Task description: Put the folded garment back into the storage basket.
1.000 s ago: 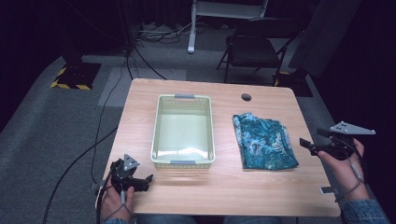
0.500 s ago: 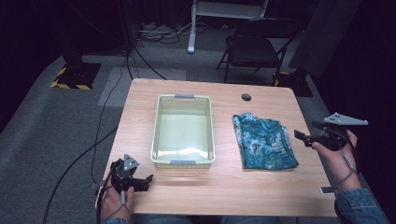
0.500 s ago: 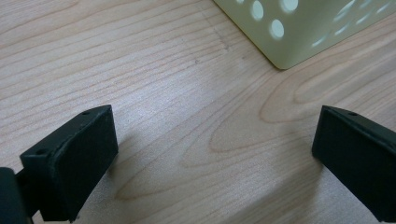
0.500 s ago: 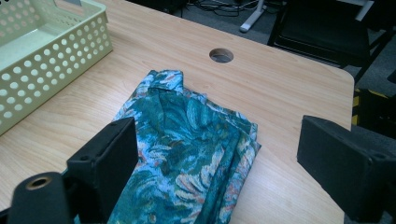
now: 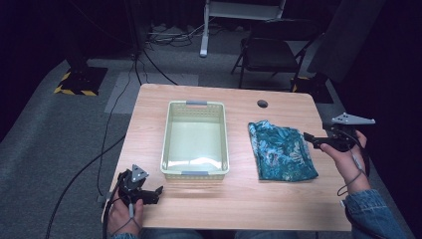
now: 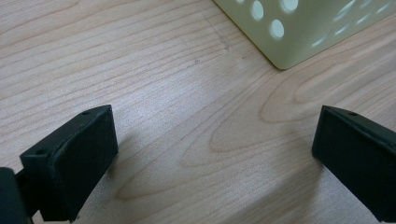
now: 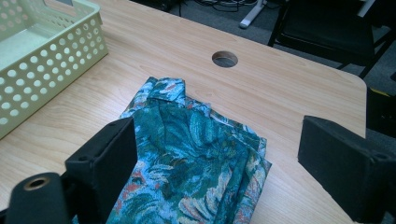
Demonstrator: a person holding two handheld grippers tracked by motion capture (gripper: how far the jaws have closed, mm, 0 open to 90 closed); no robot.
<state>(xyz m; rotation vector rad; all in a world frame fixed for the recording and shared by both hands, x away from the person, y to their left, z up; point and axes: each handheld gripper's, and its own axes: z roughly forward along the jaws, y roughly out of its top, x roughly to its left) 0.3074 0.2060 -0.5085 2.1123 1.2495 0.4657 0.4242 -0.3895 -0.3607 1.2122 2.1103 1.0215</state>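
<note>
Leftmost, the left gripper (image 5: 158,191) rests low on the wooden table (image 5: 249,199) near the basket's corner, jaws spread wide and empty. Mid-table, the pale green basket (image 5: 195,172) stands empty. Just to its right, apart from it, lies the folded teal patterned cloth (image 5: 281,151), untouched. At the table's right edge, the right gripper (image 5: 308,136) hovers beside the cloth, jaws wide and empty. Nothing looks begun; likely the cloth belongs in the basket.

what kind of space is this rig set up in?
Probably a lab or studio recording space, not a home: a light wooden table stands on grey carpet with black cables running across it, a black folding chair sits behind, and the dark surroundings suggest a staged capture area.
</note>
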